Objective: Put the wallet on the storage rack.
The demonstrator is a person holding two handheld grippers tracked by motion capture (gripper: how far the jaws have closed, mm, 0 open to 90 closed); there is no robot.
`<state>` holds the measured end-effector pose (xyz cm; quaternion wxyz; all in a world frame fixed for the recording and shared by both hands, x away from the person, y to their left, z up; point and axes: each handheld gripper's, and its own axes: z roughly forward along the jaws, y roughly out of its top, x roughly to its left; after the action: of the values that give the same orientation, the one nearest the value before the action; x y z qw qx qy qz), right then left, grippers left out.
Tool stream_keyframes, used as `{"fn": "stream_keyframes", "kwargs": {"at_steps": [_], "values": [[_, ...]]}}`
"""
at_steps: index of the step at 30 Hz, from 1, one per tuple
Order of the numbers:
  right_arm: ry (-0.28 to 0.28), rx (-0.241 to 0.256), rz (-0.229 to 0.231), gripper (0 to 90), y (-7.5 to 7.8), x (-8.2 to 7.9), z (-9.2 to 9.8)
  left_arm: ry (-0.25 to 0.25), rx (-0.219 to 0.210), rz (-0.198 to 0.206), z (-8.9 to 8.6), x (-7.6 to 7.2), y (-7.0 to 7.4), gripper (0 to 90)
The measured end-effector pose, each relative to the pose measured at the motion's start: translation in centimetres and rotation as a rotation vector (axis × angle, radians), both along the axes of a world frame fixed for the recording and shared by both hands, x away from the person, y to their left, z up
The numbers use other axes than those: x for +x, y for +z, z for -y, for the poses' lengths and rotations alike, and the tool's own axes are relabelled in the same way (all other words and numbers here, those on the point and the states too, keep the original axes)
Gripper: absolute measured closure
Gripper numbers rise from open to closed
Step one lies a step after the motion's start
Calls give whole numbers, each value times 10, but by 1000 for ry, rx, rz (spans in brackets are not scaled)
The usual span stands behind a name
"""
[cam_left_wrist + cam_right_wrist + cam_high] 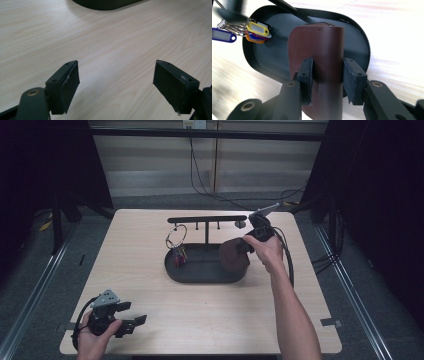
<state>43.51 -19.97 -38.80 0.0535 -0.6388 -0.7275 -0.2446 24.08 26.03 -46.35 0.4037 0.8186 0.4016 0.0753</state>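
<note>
While the right gripper (327, 82) grasps one brown pouch (322, 47), the left gripper (116, 85) (fingers released) idles.

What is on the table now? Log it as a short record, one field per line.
surface: wooden table
stand: black oval tray with a post and crossbar
on crossbar: key ring with coloured tags, hanging over the tray
right gripper: shut on brown pouch, held over the tray's right end
left gripper: open, holds nothing, low over the table's near left corner
pouch detail: zip along its far edge
</note>
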Motion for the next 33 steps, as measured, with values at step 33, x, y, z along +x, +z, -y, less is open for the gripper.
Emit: {"fn": "stream_keyframes", "kwargs": {"at_steps": [33], "values": [[-93, 70, 1, 619, -55, 7, -10, -2, 0, 3, 0, -2, 0, 227]]}}
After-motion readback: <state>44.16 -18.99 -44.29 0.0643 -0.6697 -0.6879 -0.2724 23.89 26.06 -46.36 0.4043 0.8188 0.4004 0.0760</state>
